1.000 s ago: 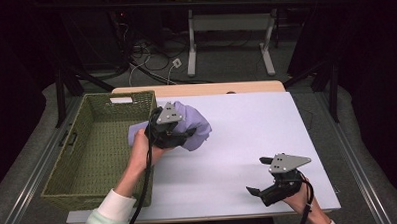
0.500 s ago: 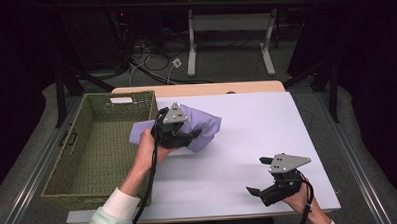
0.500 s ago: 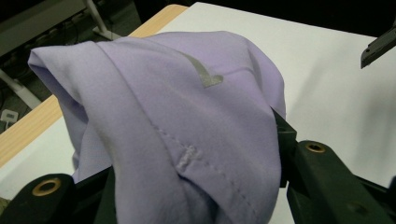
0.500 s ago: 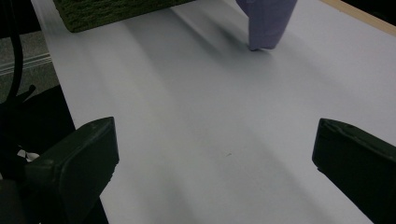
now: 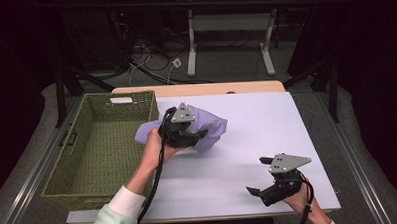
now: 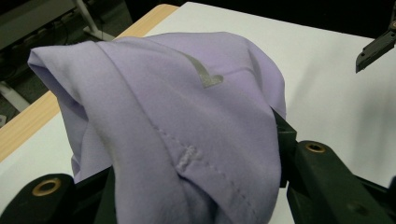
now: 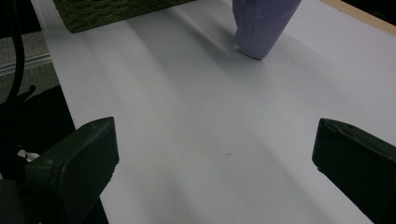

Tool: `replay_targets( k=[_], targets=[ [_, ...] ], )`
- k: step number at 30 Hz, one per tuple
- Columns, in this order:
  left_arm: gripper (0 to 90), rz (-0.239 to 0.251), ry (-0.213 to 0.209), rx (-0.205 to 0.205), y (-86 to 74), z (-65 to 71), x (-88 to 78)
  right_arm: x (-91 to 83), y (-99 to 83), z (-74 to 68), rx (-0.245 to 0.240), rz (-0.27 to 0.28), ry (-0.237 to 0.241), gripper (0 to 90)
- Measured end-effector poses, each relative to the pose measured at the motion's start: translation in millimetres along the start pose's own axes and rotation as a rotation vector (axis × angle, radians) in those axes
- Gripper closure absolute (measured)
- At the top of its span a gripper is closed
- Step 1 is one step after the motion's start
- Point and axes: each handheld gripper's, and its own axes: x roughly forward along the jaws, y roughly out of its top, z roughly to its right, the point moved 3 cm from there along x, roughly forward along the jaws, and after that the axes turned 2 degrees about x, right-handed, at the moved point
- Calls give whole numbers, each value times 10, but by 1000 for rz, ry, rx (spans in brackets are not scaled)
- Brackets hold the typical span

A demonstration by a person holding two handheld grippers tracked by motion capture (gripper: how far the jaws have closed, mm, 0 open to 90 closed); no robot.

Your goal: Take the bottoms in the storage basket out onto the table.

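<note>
White table [image 5: 247,140] under dark surrounds: left tongs [image 5: 195,136] pinch the lilac cloth [image 5: 209,129] mid-table, lifted, its tail touching down. Right tongs [image 5: 263,176] idle spread at five o'clock. Basket [image 5: 95,145] at nine o'clock looks the likely drop, calling for a leftward carry.

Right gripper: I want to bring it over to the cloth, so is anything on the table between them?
Nothing: in the high view, bare white table runs from the open right gripper to the purple cloth held by the left gripper.
</note>
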Motion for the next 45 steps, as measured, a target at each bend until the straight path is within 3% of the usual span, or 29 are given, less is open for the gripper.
replay_targets(
  k=[9, 25, 45],
  targets=[
    [577, 2, -16, -4, 22, 16, 64, -6, 3, -1, 0, 2, -1, 1],
    [574, -41, -27, -3, -14, 20, 158, -7, 2, -2, 1, 0, 0, 1],
    [560, -172, -46, -4, -196, 75, 373, -4, 2, -3, -2, 0, 1, 1]
  ],
)
